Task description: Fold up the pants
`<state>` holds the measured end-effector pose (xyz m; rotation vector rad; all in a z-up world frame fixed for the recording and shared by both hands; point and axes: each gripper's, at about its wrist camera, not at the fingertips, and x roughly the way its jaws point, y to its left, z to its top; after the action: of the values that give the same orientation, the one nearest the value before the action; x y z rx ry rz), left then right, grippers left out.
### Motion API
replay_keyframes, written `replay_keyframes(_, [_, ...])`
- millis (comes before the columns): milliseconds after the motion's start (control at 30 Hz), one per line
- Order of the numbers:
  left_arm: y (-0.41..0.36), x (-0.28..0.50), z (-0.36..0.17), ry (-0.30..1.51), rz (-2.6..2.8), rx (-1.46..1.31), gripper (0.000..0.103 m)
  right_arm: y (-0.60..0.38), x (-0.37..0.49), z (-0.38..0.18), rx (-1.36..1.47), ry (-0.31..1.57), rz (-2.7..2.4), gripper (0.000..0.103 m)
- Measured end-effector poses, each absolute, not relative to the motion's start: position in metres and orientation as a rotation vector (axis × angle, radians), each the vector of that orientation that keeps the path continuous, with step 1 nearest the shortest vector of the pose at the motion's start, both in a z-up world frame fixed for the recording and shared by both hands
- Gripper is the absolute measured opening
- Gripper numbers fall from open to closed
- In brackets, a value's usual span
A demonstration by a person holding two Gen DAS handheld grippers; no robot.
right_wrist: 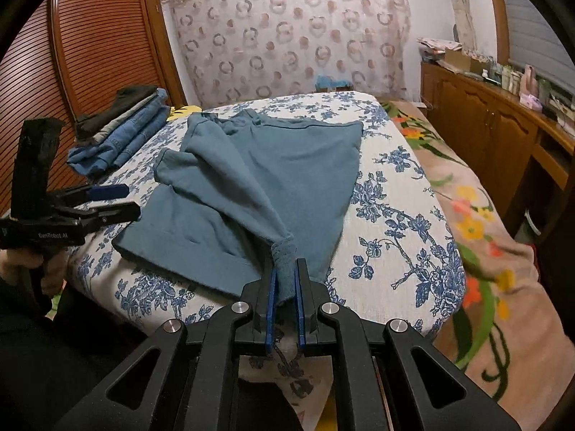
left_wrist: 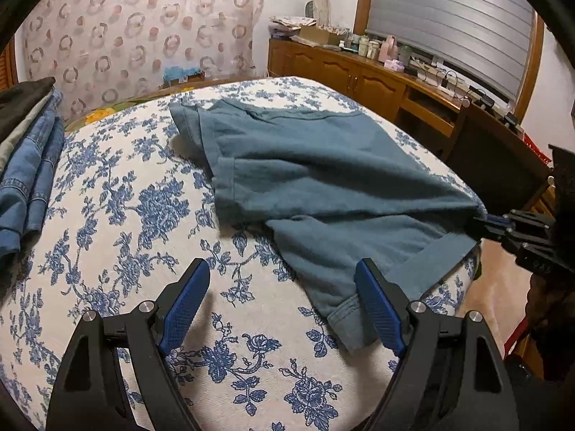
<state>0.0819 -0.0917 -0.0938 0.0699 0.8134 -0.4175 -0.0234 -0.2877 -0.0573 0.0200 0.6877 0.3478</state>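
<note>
Right gripper (right_wrist: 285, 280): clamping the teal pants (right_wrist: 280, 172) by one hem.
Left gripper (left_wrist: 284, 309): hanging released beside them.
Pants: lying across the bed (right_wrist: 402, 222).
Risk: fabric may be slipping free, bunching the fold.

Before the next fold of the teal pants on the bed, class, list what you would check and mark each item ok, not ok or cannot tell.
1. Right gripper clamped on a bunched corner of the teal pants: ok.
2. Left gripper gripping fabric: not ok, jaws stand open, nothing between them.
3. Pants flat on the floral bedspread: not ok, one layer is lifted and creased.
4. Pants wholly on the bed: not ok, the near edge hangs over.
5. Stack of folded clothes apart from the pants: ok.
</note>
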Motion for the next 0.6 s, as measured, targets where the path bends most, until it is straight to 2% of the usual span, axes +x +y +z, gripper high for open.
replay_keyframes(67, [-0.092, 0.082, -0.097, 0.825, -0.416, 0.070, 0.084, -0.287, -0.025, -0.055, 0.010, 0.673, 0.344, 0.015])
replay_keyframes(200, [-0.091, 0.084, -0.102, 0.840, -0.420, 0.061, 0.084, -0.285, -0.027, -0.050, -0.018, 0.632, 0.341, 0.035])
replay_keyframes(233, [-0.091, 0.084, -0.102, 0.844, -0.420, 0.059, 0.084, -0.285, -0.028, -0.049, -0.017, 0.624, 0.340, 0.037])
replay_keyframes(600, [-0.090, 0.081, -0.099, 0.816, -0.406, 0.057, 0.084, -0.288, -0.007, -0.045, 0.015, 0.597, 0.358, 0.037])
